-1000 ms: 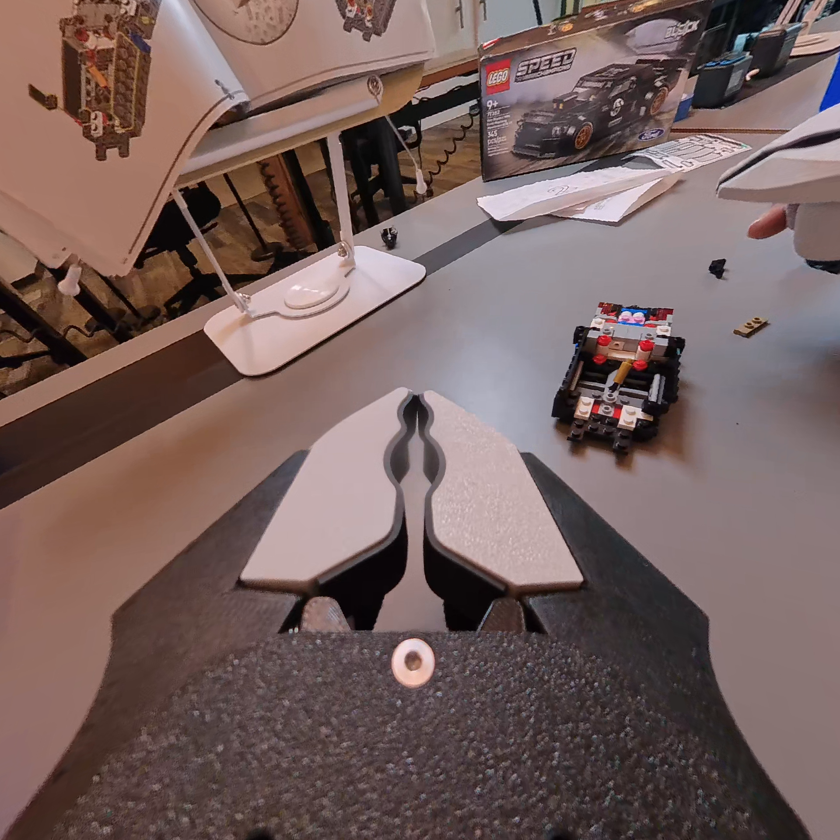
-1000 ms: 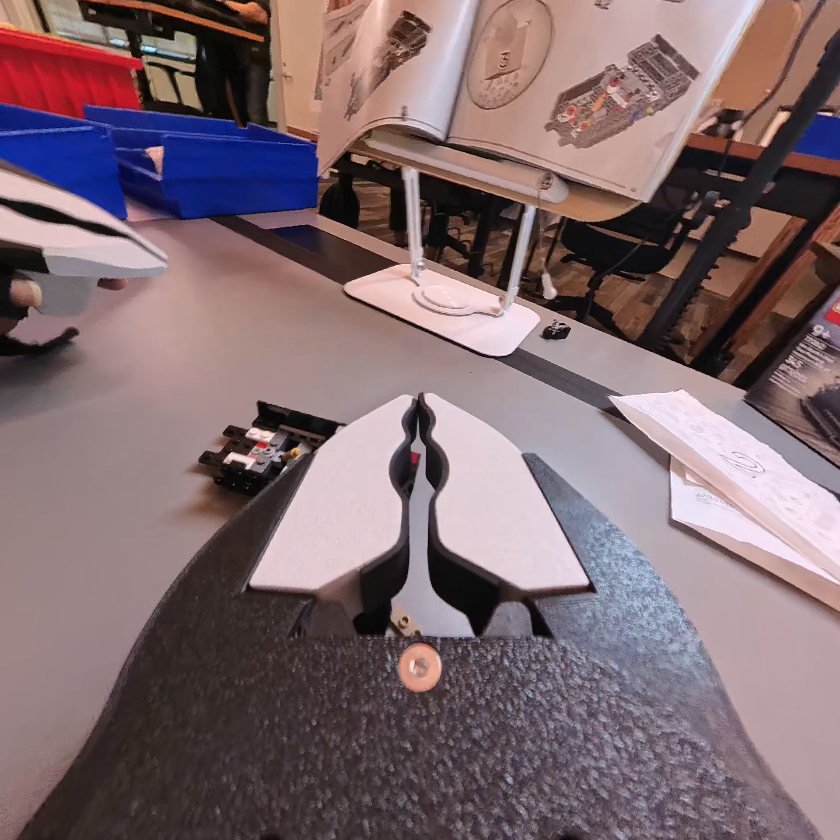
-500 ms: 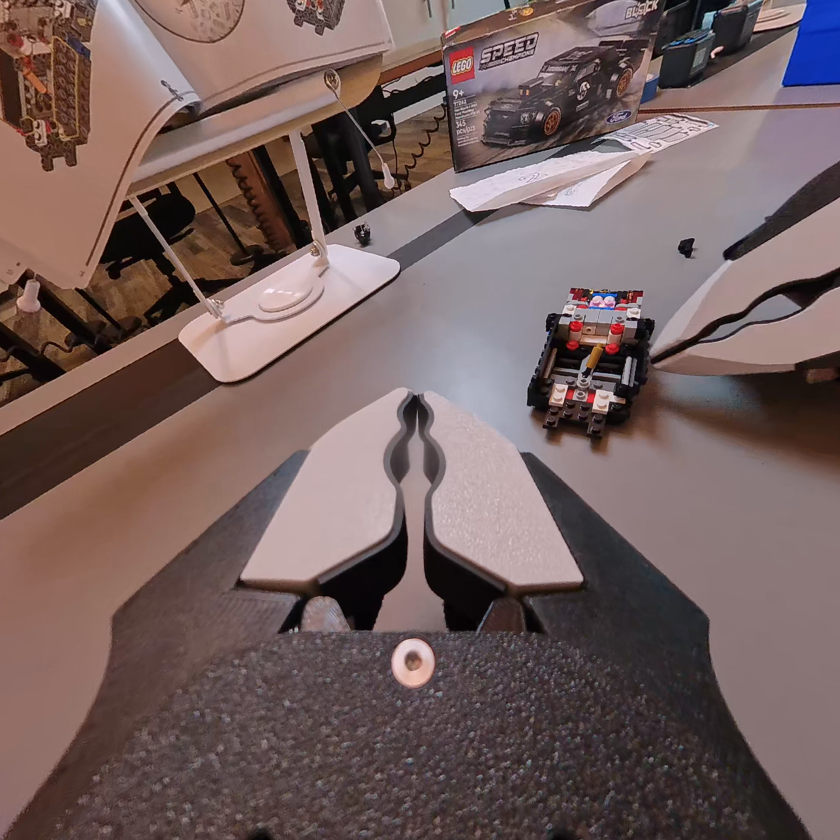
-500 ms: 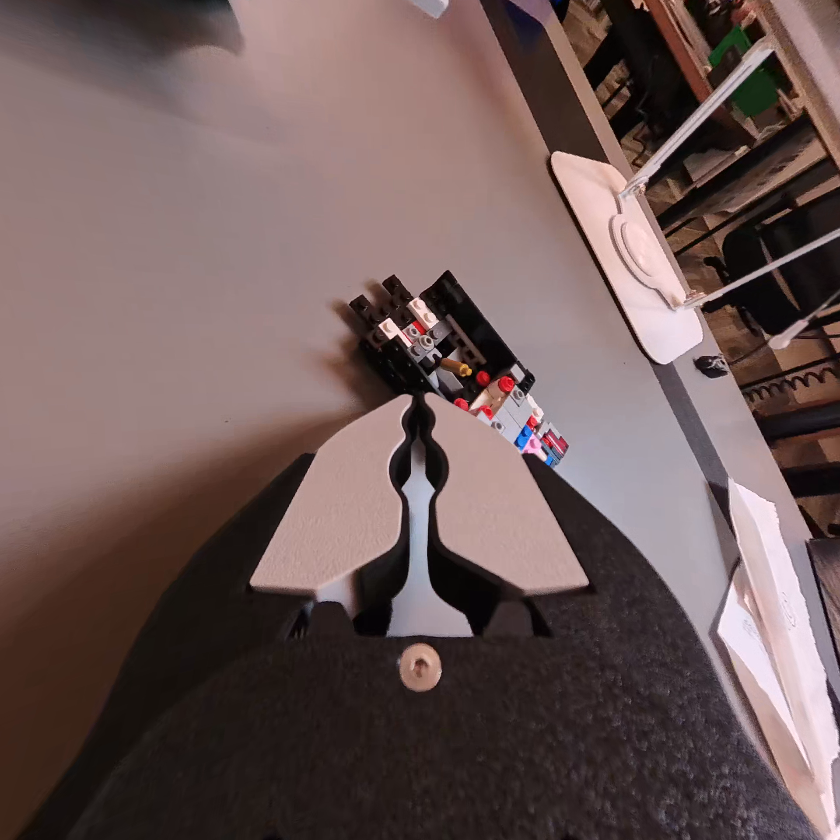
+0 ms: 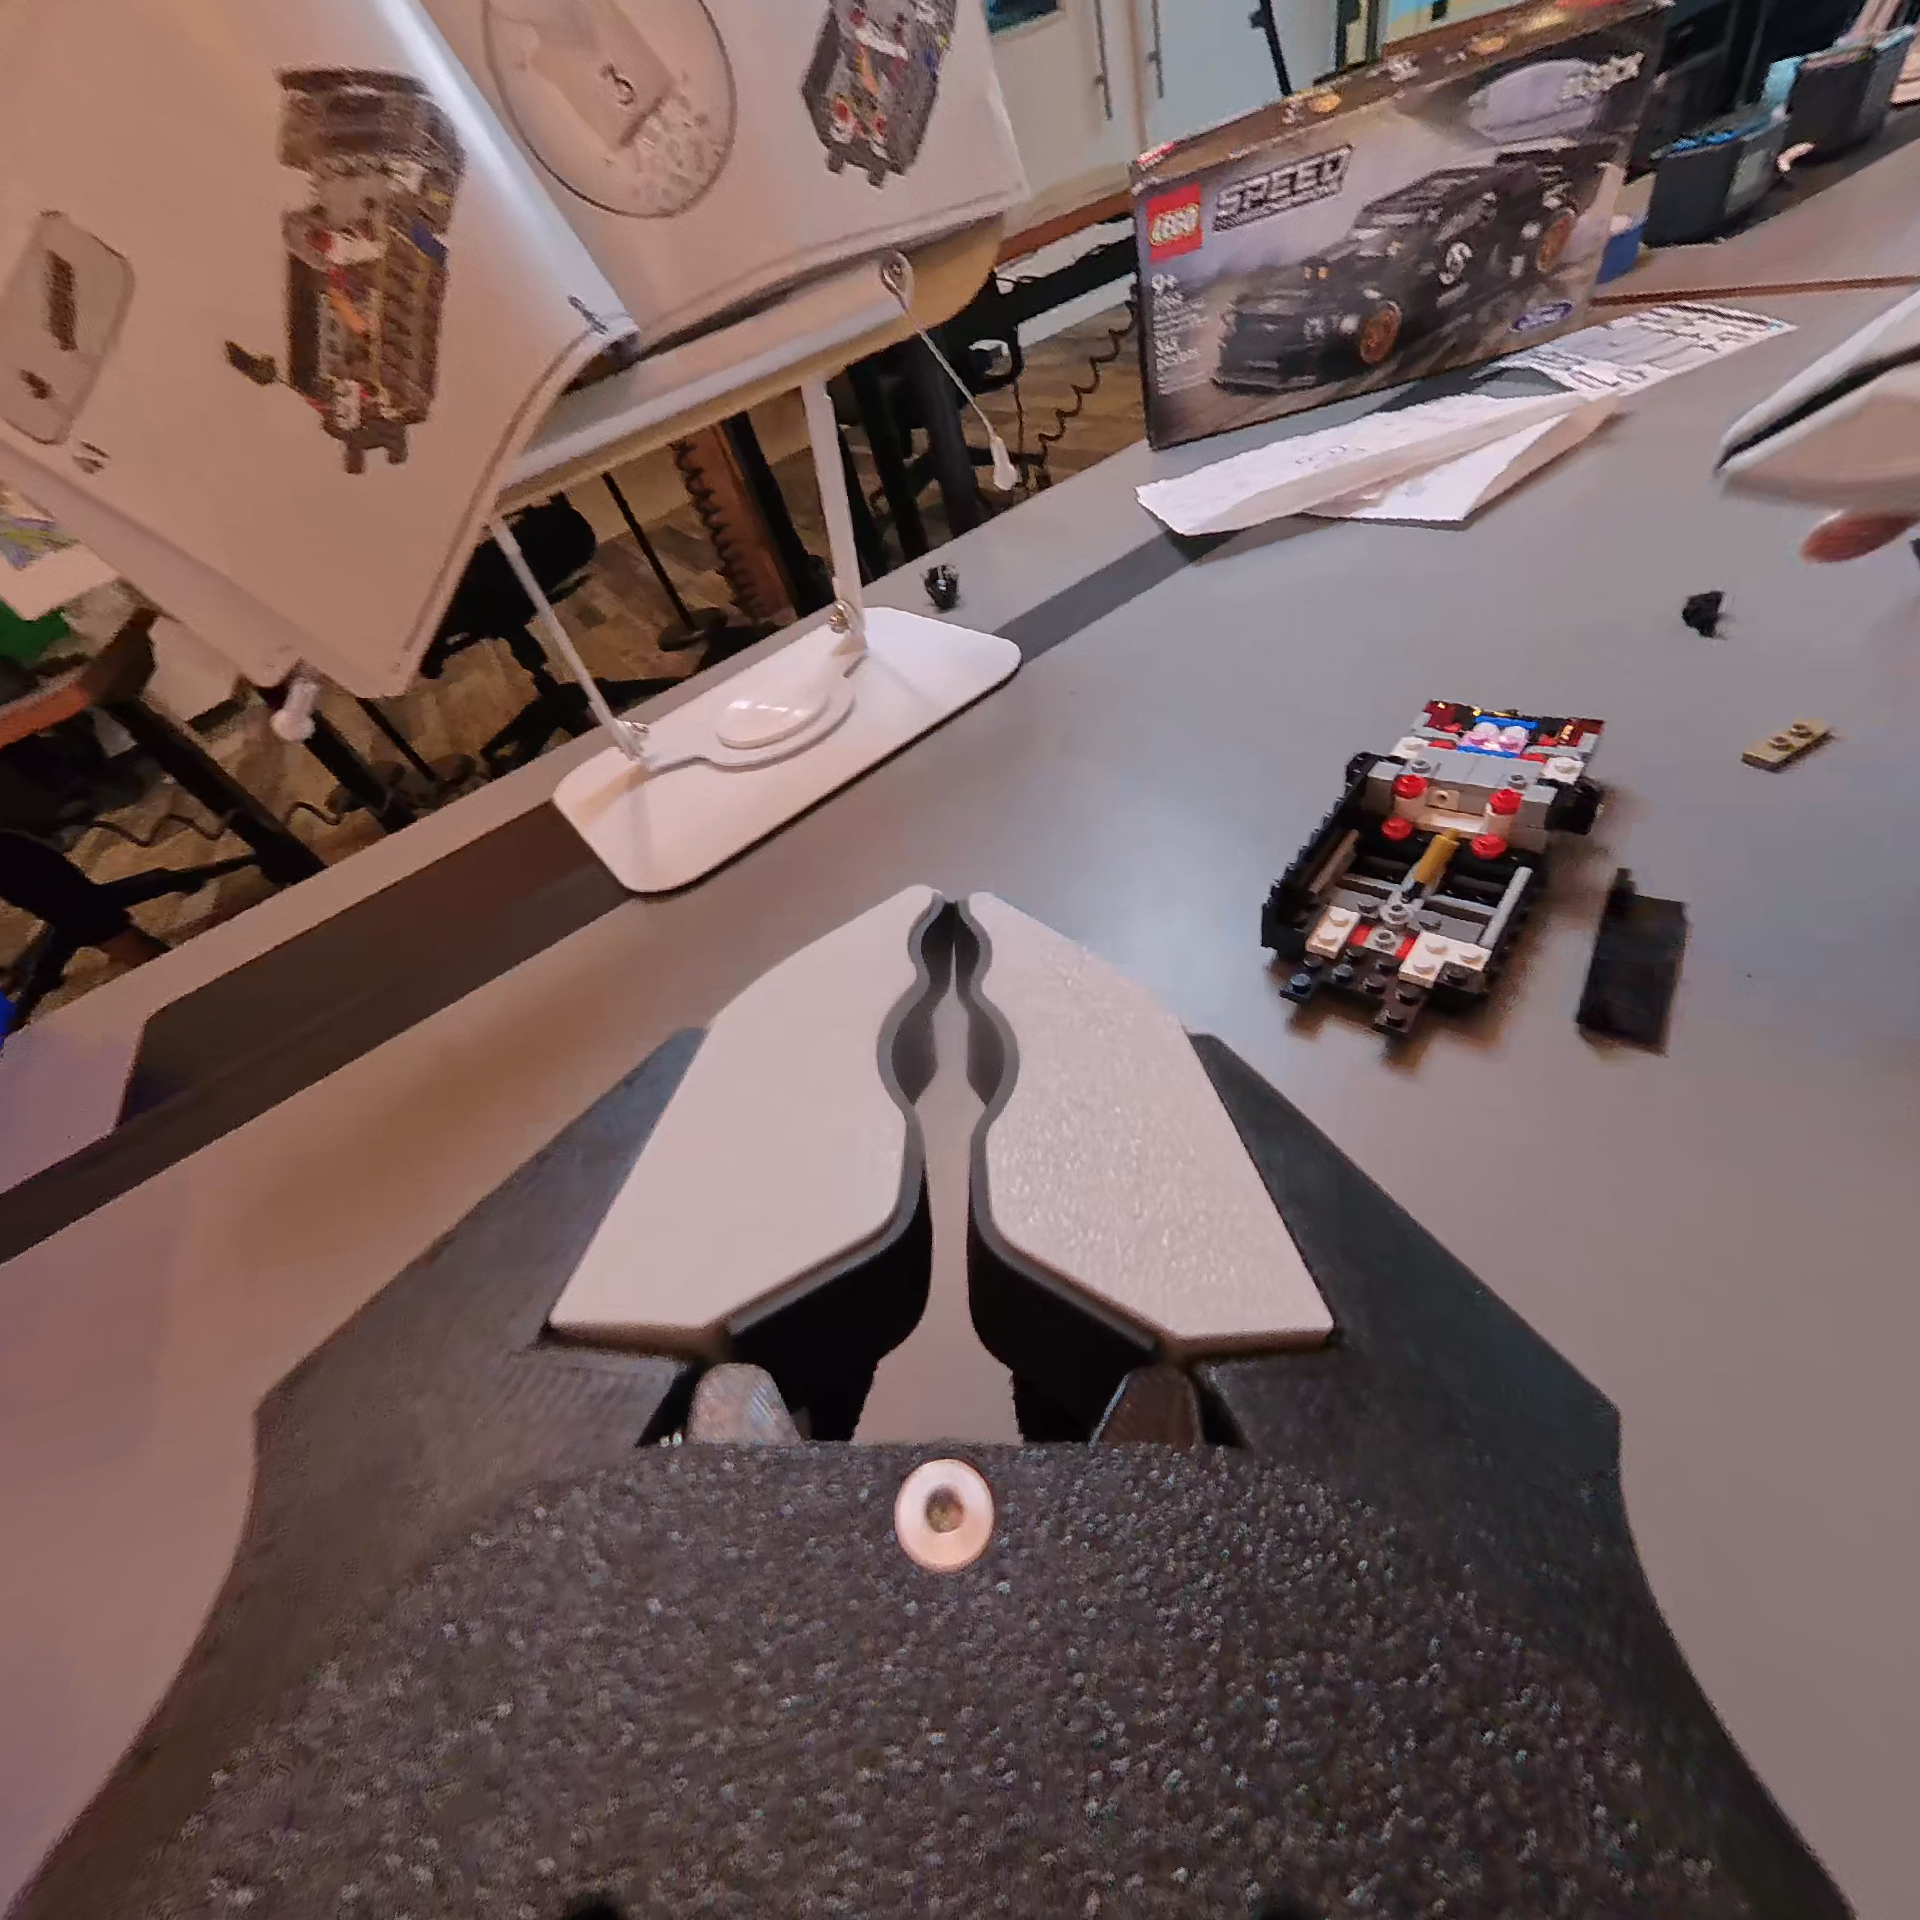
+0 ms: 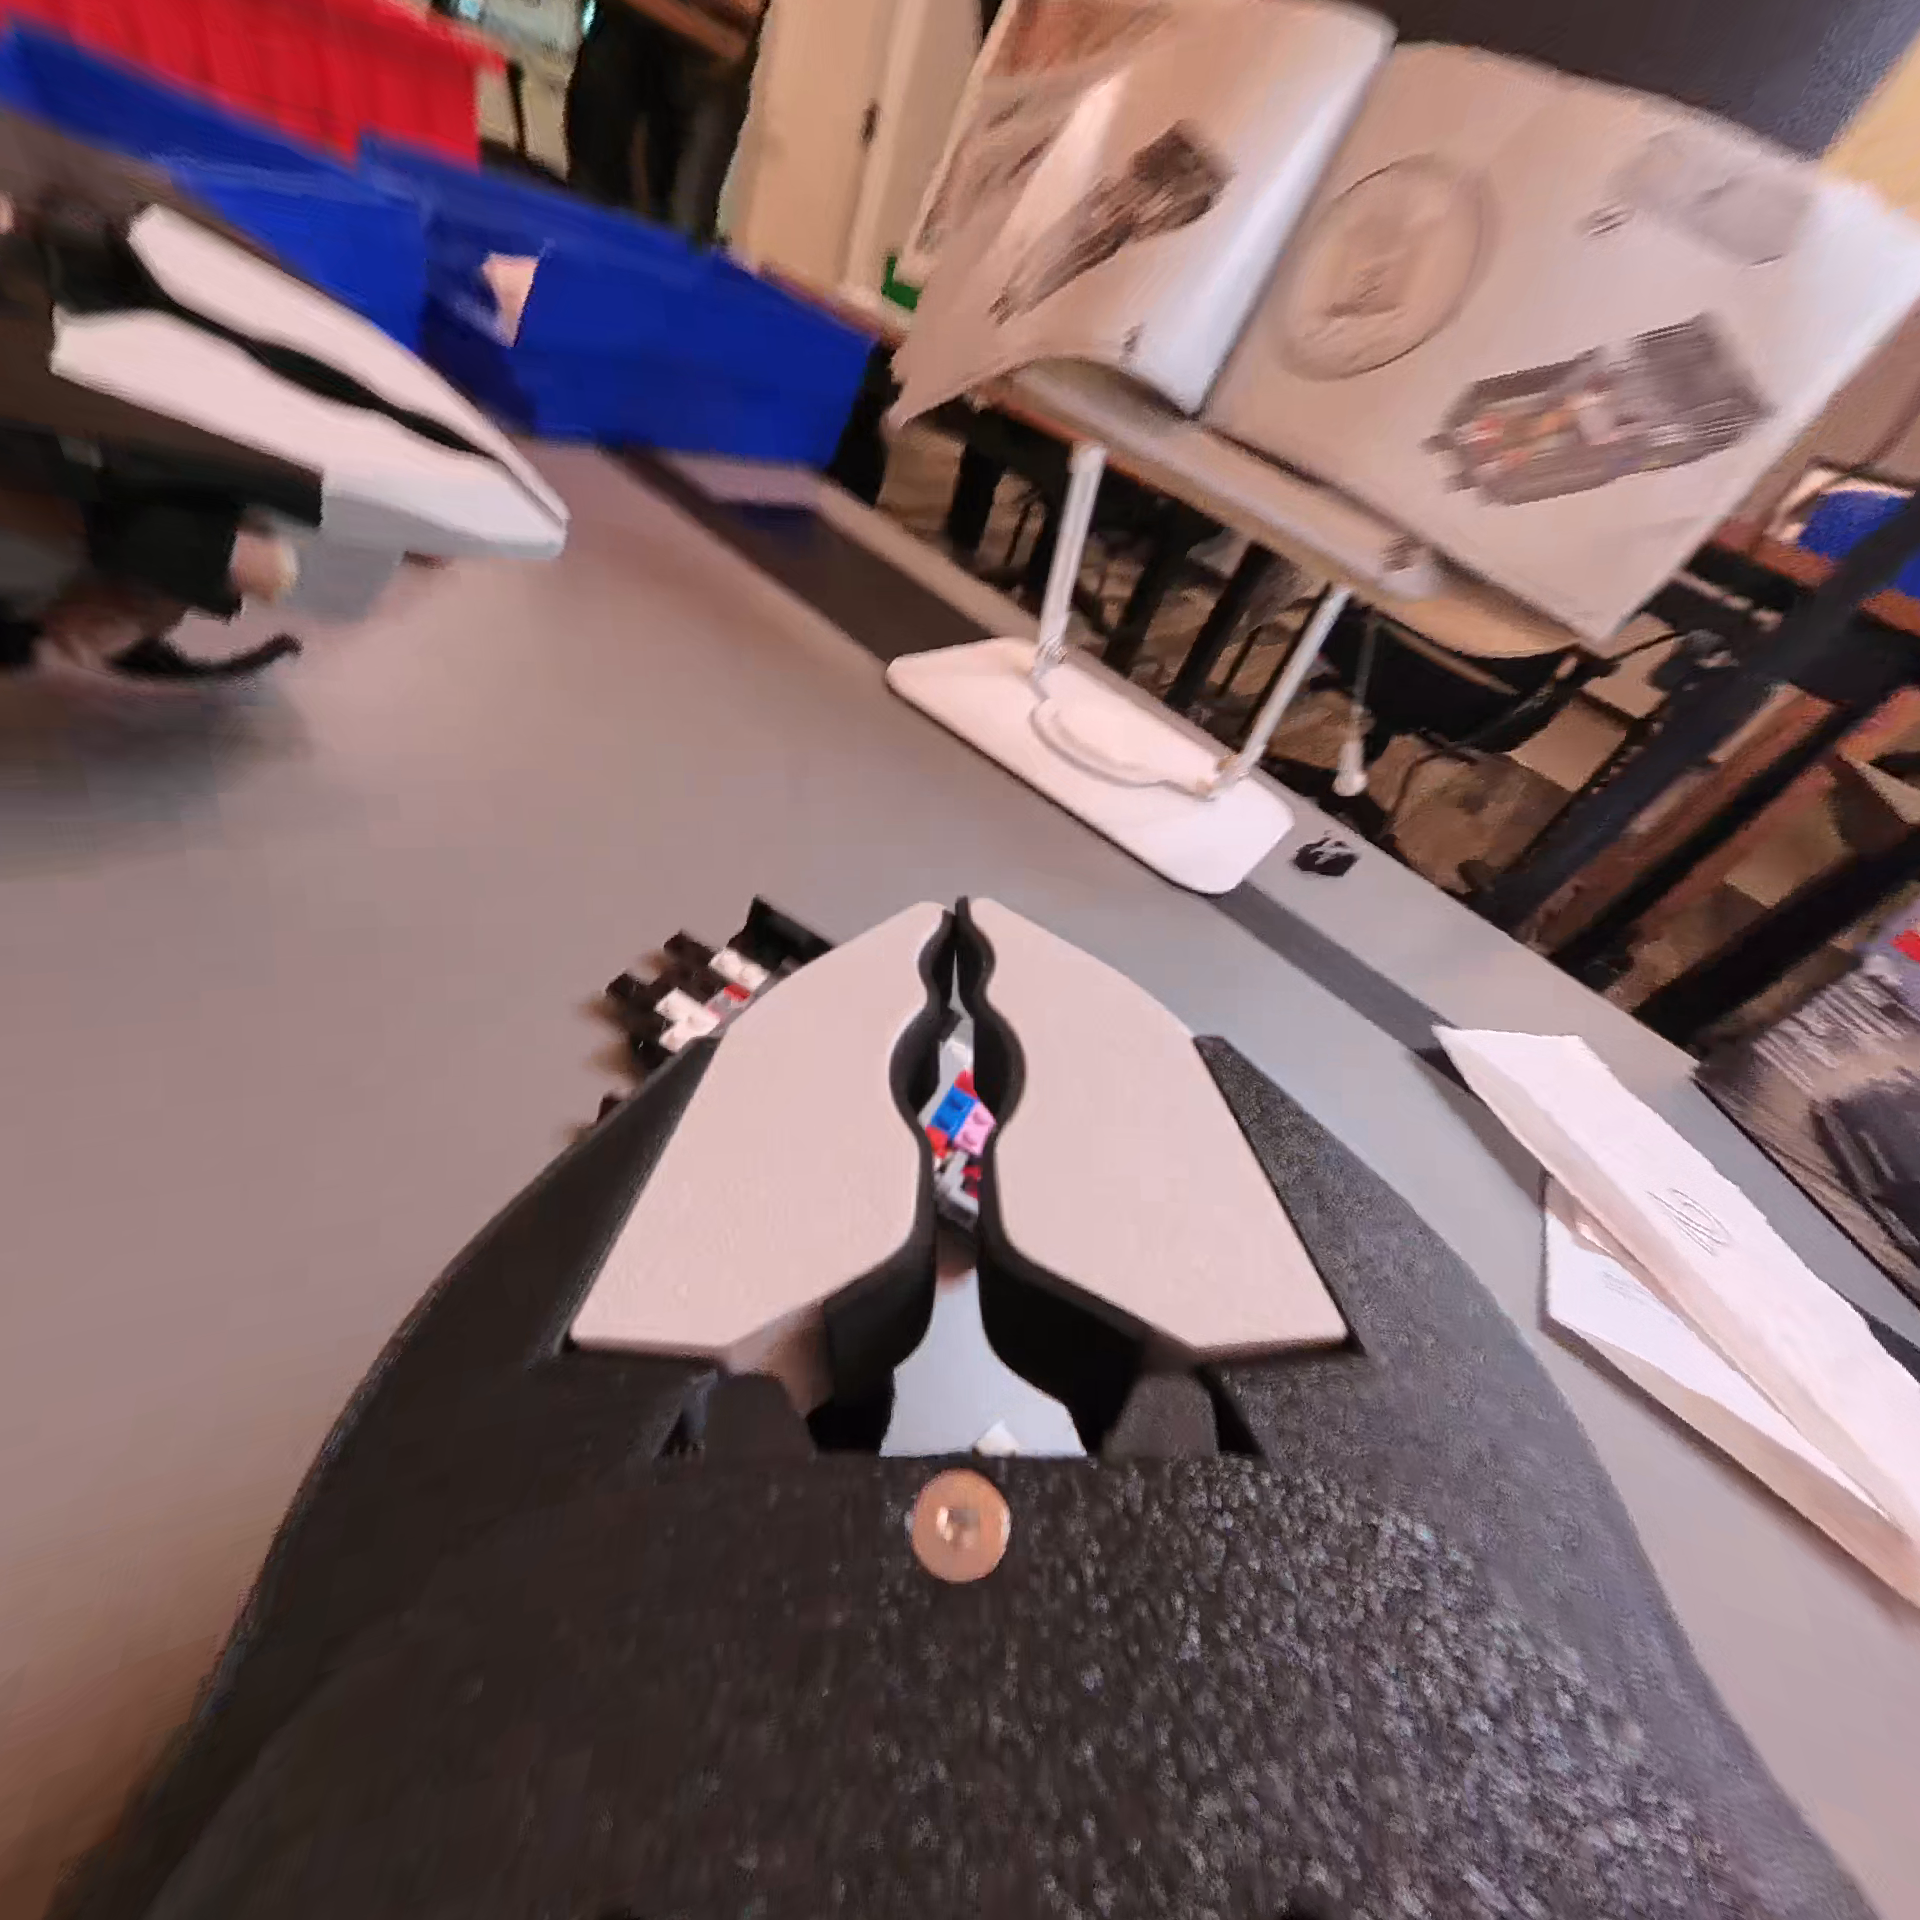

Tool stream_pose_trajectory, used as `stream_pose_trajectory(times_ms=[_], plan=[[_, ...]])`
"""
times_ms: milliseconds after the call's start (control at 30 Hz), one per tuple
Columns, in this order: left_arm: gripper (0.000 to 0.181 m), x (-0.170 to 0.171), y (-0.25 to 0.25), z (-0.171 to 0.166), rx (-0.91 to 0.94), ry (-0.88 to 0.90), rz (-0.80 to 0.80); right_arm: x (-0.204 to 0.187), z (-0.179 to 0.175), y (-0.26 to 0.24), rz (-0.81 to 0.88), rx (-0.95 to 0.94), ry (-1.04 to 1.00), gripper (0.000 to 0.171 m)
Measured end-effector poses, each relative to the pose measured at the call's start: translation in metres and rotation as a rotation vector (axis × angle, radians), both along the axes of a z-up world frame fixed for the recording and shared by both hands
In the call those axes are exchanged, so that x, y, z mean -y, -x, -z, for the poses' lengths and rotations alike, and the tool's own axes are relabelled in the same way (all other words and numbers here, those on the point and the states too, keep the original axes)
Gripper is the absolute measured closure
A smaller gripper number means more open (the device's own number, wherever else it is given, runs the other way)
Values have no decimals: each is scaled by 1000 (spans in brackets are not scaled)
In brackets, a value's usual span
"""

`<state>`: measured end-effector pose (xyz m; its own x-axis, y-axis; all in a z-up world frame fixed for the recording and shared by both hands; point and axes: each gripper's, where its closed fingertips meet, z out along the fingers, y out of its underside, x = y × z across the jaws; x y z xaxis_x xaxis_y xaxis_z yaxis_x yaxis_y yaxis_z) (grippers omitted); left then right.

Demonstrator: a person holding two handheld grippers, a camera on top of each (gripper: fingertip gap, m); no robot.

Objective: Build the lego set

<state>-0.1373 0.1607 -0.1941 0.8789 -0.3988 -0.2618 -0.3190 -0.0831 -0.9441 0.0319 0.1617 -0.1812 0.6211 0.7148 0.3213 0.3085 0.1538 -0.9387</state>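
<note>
Left gripper [image 5: 951,906]: I am holding it low over the grey table [image 5: 1143,810], fingers clenched tip to tip, gripping nothing.
Right gripper [image 6: 958,906]: fingers pressed together at the tips, carrying nothing; its far view in the left camera is cut off at the right edge.
Lego car [image 5: 1429,868]: a half-built chassis is sitting flat on the table, ahead and right of my left gripper. In the right wrist view my own fingers are hiding most of it; only black and white studs [image 6: 691,982] are peeking out left, and blue and pink bits are showing through the gap.
Black plate [image 5: 1633,971]: lying just beside the car's right flank, apart from it.
Tan piece [image 5: 1785,744]: small, lying beyond the car.
Black bit [image 5: 1704,611]: too small for me to identify.
Instruction booklet [image 5: 312,260]: propped open on a white stand [image 5: 790,743]; pages are blurring in both views.
Set box [image 5: 1382,239]: standing at the far edge, behind loose paper sheets [image 5: 1371,468].
Blue bins [image 6: 665,343]: smeared by motion.
</note>
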Motion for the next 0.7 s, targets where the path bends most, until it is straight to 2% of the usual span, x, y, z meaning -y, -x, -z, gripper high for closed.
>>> stream_pose_trajectory(times_ms=[267, 700], plan=[[181, 2, 16, -8, -22, -49, -81, 0, -20, -21, 80, -91, -44, 171], [181, 18, 47, -40, 31, -190, -218, 11, -45, -41, 177, -215, -110, 171]])
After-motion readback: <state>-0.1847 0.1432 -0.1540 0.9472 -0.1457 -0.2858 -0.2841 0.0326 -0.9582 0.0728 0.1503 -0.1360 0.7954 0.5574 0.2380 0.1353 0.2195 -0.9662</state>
